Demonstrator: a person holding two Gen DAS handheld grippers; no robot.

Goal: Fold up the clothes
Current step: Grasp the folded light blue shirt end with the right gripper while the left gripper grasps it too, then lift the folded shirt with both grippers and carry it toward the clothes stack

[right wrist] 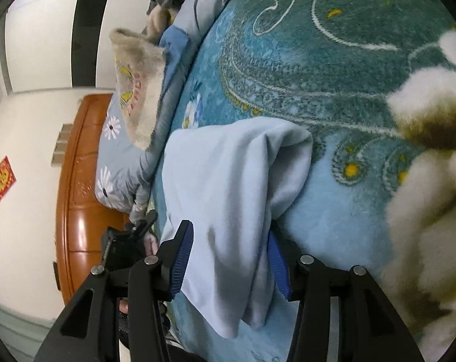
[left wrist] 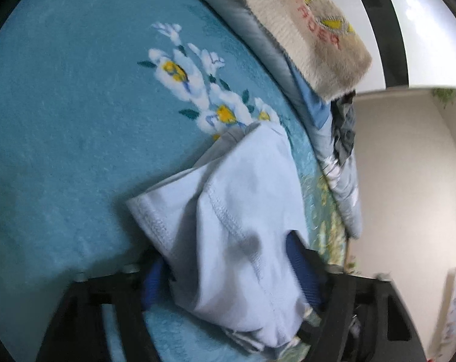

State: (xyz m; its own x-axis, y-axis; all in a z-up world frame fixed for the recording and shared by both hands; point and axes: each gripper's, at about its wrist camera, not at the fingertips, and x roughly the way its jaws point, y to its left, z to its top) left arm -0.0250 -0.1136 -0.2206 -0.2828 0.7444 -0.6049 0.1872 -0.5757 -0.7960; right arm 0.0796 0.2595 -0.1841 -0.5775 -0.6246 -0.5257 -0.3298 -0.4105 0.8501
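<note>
A pale blue garment (left wrist: pixel 240 211) lies bunched on a teal floral blanket (left wrist: pixel 62 120) that covers a bed. My left gripper (left wrist: pixel 224 268) has its blue-padded jaws around a thick bunch of the garment near a stitched hem. In the right wrist view the same garment (right wrist: pixel 228 175) drapes between the blue pads of my right gripper (right wrist: pixel 231 259). Its jaws stand fairly wide with cloth between them. The left gripper body (right wrist: pixel 122 241) shows at the lower left of that view.
A fuzzy beige cushion with red lettering (left wrist: pixel 303 24) lies on a grey-blue daisy pillow (right wrist: pixel 116 157) at the head of the bed. A wooden headboard (right wrist: pixel 77 196) stands behind. Dark clothes (left wrist: pixel 345 126) are piled at the bed's edge. A white fluffy item (right wrist: pixel 433 166) lies at right.
</note>
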